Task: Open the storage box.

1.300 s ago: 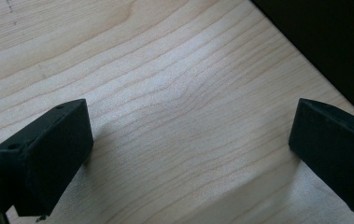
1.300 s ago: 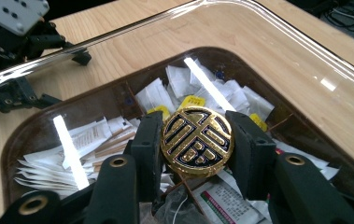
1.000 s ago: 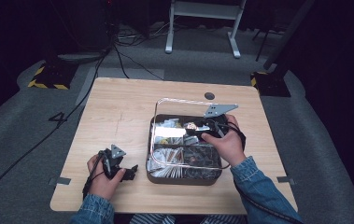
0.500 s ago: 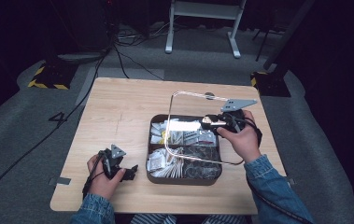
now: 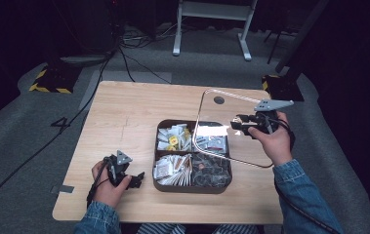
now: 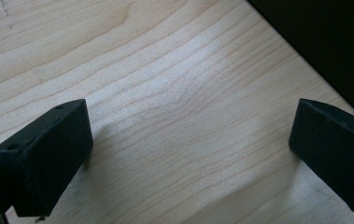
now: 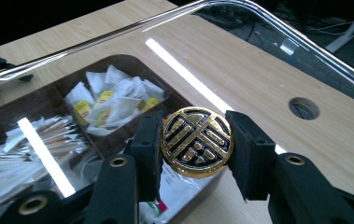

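Looking down in the high view, the right gripper (image 5: 245,124) has carried the clear lid (image 5: 231,127) up and off the brown tray (image 5: 193,185) since a second ago, when it sat low over the compartments; the lid is now tilted on edge above the tray's right half, toward the desk's (image 5: 124,117) right side. The right hand (image 5: 274,141) holds its gripper raised, pointing left. The left gripper (image 5: 126,175) has not moved; it rests low on the desk near the front left corner, held in the left hand (image 5: 105,185), just beside the tray. The tray's four compartments lie open, with packets and sachets inside. Bare desk spreads behind and left of the tray.

In the left gripper view, the jaws stand released and wide apart over bare wood, with the desk edge running close by at the upper right.

In the right gripper view, the jaws are clenched on the lid's round gold knob (image 7: 197,142), the clear lid's rim arching above, the tray below left and a cable hole (image 7: 303,108) in the desk at the right.
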Demonstrator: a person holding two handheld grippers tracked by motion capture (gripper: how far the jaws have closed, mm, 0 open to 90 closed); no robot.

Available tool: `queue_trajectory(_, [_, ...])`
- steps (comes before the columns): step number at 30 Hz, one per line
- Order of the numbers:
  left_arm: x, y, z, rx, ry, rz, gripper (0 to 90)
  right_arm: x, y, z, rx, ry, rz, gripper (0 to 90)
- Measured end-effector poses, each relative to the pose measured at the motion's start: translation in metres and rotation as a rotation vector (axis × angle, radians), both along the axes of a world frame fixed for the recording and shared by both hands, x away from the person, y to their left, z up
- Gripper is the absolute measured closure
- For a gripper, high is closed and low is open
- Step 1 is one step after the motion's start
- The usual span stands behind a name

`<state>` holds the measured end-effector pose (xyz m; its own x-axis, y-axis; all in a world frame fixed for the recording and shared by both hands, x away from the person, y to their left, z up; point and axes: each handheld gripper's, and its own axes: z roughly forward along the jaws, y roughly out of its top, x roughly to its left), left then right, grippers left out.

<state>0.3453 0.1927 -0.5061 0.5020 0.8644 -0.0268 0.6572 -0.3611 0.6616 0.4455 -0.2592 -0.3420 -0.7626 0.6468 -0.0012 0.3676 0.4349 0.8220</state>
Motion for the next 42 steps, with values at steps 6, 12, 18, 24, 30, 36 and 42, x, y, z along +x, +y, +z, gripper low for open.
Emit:
queue_trajectory(6, [0.000, 0.000, 0.000, -0.003, 0.001, 0.001, 0.1, 0.007, -0.019, -0.002, -0.007, -0.004, -0.035, 58.9])
queue_trajectory(12, [0.000, 0.000, 0.000, -0.002, 0.000, 0.001, 0.1, 0.013, -0.036, -0.006, -0.009, 0.000, -0.058, 58.9])
queue_trajectory(18, [0.000, 0.000, 0.000, -0.002, 0.000, 0.001, 0.1, 0.021, -0.057, -0.017, -0.013, 0.020, -0.088, 58.9])
queue_trajectory(24, [0.000, 0.000, 0.000, -0.002, 0.000, 0.001, 0.1, 0.028, -0.077, -0.027, -0.035, 0.035, -0.113, 58.9])
queue_trajectory(30, [0.000, 0.000, 0.000, -0.002, 0.000, 0.002, 0.1, 0.034, -0.095, -0.043, -0.066, 0.068, -0.154, 58.9])
queue_trajectory(36, [0.000, 0.000, 0.000, -0.002, 0.000, 0.002, 0.1, 0.039, -0.108, -0.058, -0.075, 0.083, -0.186, 58.8])
queue_trajectory(42, [0.000, 0.000, 0.000, -0.002, 0.000, 0.002, 0.1, 0.041, -0.119, -0.070, -0.091, 0.095, -0.209, 58.8])
